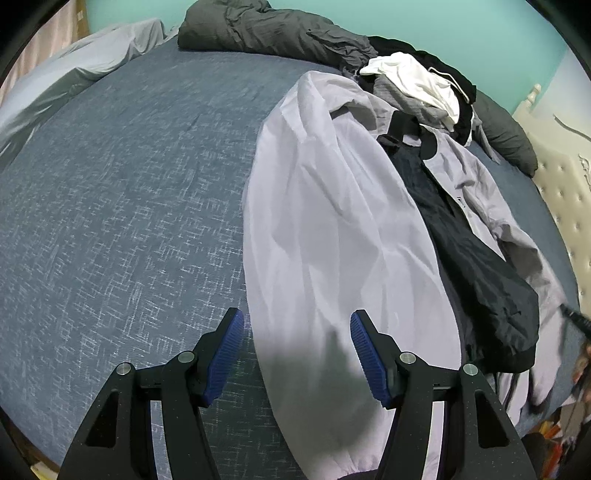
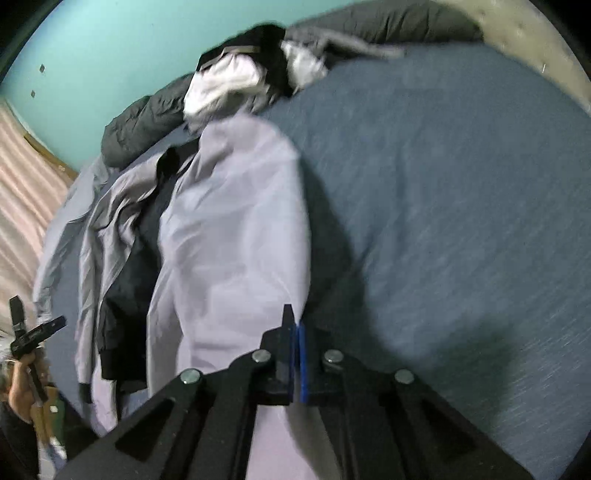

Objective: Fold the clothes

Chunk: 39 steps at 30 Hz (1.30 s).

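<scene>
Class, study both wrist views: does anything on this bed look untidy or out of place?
Yes. A heap of unfolded clothes is bunched at the bed's far side, and the pale jacket lies open and rumpled, its dark lining exposed.

Pale lilac jacket with black lining; blue crosshatch-flecked bed sheet; dark grey duvet; teal wall.

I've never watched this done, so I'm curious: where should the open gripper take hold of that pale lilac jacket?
Probably the near hem of the lilac jacket, approached from its bare left edge: the left gripper already straddles that flat, single-layer edge there.
</scene>
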Each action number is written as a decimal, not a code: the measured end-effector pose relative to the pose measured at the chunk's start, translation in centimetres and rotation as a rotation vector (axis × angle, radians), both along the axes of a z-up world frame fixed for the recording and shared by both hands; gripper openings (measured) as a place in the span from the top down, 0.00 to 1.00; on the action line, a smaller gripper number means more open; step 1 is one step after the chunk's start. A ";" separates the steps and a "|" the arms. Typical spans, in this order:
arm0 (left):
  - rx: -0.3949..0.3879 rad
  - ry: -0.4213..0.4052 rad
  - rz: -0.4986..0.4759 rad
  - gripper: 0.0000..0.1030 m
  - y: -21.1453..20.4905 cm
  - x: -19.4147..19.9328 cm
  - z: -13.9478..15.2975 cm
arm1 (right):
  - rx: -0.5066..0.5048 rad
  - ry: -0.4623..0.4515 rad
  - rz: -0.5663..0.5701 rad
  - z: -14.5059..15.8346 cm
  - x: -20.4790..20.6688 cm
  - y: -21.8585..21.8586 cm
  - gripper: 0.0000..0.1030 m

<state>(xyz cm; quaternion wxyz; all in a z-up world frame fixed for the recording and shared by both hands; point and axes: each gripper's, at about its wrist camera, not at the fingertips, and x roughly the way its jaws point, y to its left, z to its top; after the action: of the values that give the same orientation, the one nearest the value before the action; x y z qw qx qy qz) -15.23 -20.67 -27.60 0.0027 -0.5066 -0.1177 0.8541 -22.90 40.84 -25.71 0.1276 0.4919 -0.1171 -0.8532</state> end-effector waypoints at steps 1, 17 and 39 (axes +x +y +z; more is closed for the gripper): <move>-0.002 -0.001 0.002 0.38 -0.1 0.0 -0.1 | 0.041 0.020 -0.006 1.1 -0.4 0.7 0.99; 0.012 -0.037 0.011 0.38 -1.7 0.6 -0.9 | 0.489 0.209 -0.210 9.9 -7.1 6.9 0.67; 0.009 -0.095 -0.240 0.86 8.0 2.2 -4.2 | 0.120 0.090 0.090 3.3 -0.7 -6.1 0.53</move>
<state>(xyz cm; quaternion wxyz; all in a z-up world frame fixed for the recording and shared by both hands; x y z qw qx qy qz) -13.00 -12.62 -31.83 0.1017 -0.5568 -0.0602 0.8222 -23.60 34.75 -22.38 0.1412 0.4647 -0.0380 -0.8733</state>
